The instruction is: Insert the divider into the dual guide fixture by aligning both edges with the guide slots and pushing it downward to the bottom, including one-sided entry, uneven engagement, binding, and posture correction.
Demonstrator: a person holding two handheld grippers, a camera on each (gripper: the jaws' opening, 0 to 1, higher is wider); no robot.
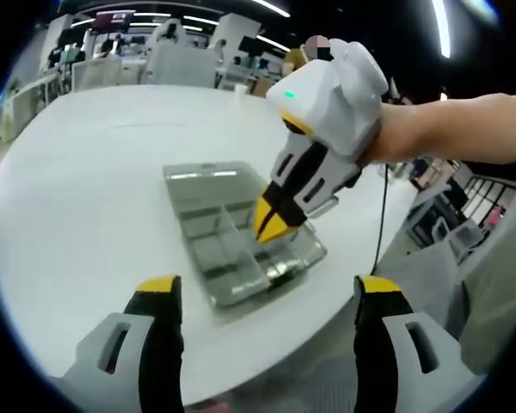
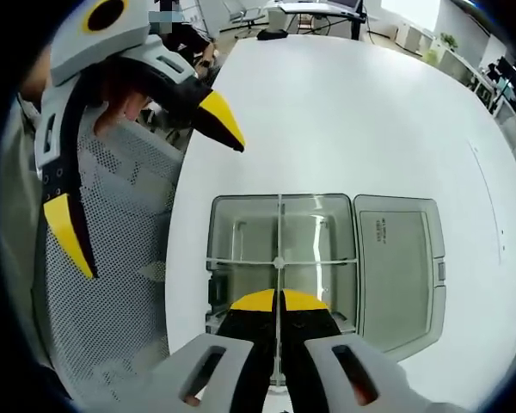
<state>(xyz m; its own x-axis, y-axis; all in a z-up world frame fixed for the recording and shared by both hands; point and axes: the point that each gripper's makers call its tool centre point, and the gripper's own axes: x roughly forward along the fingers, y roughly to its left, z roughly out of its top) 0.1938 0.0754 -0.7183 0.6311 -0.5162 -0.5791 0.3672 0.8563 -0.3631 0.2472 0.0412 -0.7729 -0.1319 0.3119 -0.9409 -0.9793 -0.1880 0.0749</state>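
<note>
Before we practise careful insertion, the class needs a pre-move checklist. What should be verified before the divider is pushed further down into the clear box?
1. Right gripper shut on the thin clear plastic divider: ok.
2. Divider runs along the middle of the clear rectangular plastic box: ok.
3. Both divider edges in their guide slots: cannot tell.
4. Divider seated at the bottom: cannot tell.
5. Left gripper open and off the box: ok.
6. Clear flat lid lying open beside the box, out of the way: ok.
</note>
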